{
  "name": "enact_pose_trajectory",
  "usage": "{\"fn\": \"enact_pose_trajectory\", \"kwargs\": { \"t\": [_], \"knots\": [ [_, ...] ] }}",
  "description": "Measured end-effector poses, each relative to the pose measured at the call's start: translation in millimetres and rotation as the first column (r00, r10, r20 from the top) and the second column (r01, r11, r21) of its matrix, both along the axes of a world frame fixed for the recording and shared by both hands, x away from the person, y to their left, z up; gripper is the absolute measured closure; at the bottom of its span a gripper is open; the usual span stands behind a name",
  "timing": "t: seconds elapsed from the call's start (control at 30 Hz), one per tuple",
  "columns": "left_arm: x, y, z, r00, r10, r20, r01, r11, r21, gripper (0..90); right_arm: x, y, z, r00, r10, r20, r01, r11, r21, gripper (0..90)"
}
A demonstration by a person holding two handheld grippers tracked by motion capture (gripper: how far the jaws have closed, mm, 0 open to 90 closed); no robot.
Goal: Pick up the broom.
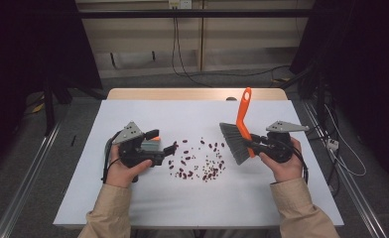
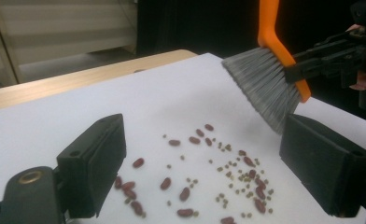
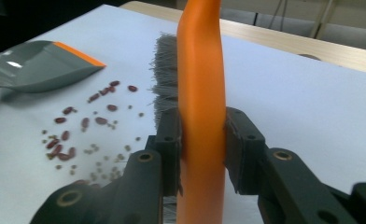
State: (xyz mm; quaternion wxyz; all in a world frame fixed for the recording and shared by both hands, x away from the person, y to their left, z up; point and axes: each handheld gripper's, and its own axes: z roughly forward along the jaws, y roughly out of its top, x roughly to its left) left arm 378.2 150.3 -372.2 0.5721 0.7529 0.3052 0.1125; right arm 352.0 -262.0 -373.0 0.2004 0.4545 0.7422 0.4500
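Nearest the person, both hands rested on the white table (image 1: pixel 133 198). The left gripper (image 1: pixel 168 148) sat at the left; in the left gripper view its jaws stood well spread with nothing visibly between them. The high view showed a grey and orange piece at that gripper, and the right gripper view showed a grey dustpan (image 3: pixel 36 70) with an orange lip lying on the table over there, so whether the left gripper gripped the pan's handle could not be told from these pictures.

Between the two grippers lay the scattered beans (image 1: pixel 197 161), dark red ones mixed with smaller greenish grains, spread in a loose patch. The right gripper (image 1: pixel 254 144) pinched the brush (image 1: pixel 234 141) by its orange handle, the jaws pressed on either side of it. The handle's long axis ran from the gripper up and away toward the far edge, while the grey bristles pointed left and down, just right of the patch and above the table.

The coming sweep probably turned on this: the beans lay left of the bristles, with the dustpan's lip beyond them, so the right hand was the nearer one to drive them leftward.
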Motion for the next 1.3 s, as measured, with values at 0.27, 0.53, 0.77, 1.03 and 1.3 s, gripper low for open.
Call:
{"fn": "enact_pose_trajectory", "kwargs": {
  "t": [0.27,0.53,0.77,1.03,1.3],
  "knots": [
    [-1.7,21.2,-7.5,0.9994,0.035,0.002,-0.035,0.999,0.029,12.7,9.9,-5.9,0.1,0.9979,-0.059,-0.025,0.058,0.996,-0.069,69.3],
    [-2.8,33.5,-15.3,0.9985,0.055,-0.002,-0.054,0.9979,0.034,10.7,21.2,-4.4,-6.9,0.9934,-0.1,-0.056,0.091,0.985,-0.149,69.3],
    [-3.3,34.8,-16.8,0.9985,0.054,0.006,-0.054,0.9978,0.039,10.3,32.4,-1.7,-15.9,0.9885,-0.127,-0.082,0.107,0.971,-0.214,69.2],
    [-1.4,35.2,-19.1,0.9983,0.058,-0.002,-0.058,0.9977,0.034,10.3,43.6,3.8,-21.5,0.9852,-0.127,-0.115,0.102,0.973,-0.207,69.8],
    [-1.0,36.5,-20.2,0.9981,0.061,-0.004,-0.061,0.9976,0.034,10.3,53.7,13.8,-34.9,0.9868,-0.116,-0.113,0.101,0.986,-0.134,70.4]
  ]
}}
